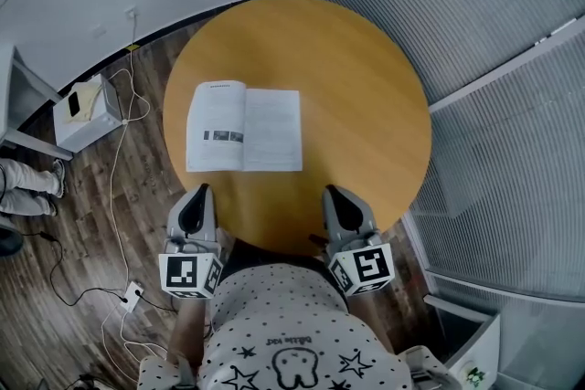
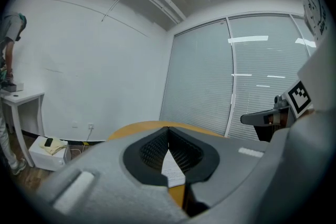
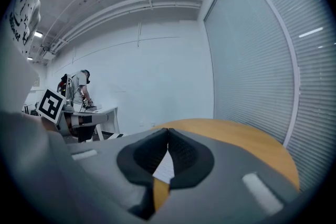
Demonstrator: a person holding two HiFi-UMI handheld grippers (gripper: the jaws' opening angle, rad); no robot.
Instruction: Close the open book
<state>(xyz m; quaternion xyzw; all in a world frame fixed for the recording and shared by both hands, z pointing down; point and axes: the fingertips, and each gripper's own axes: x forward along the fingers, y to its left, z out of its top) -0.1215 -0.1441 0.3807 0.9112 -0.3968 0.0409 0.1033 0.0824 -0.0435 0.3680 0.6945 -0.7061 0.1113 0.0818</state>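
Book [image 1: 244, 127] lies flat and fully open on the round table [image 1: 366, 68], left of the tabletop's centre toward 9 o'clock. Both pages face up and the spine runs from 12 to 6 o'clock. As far as the views show, none of the closing is done: neither page is lifted and neither tool touches the paper.

Your left gripper [image 1: 194, 210] hovers at the table's near rim around 7 o'clock, with the book at its 12 to 1 o'clock. Its jaws are pressed together at the tips with nothing between them. Your right gripper [image 1: 338, 207] sits at the rim around 5 o'clock, with the book off at its 10 o'clock. Its jaws are likewise together and empty. In each gripper view a white page shows only beyond the closed tips.

The whole task is left, I judge: reach in, get under one page's outer edge, and fold it over the spine onto the other.
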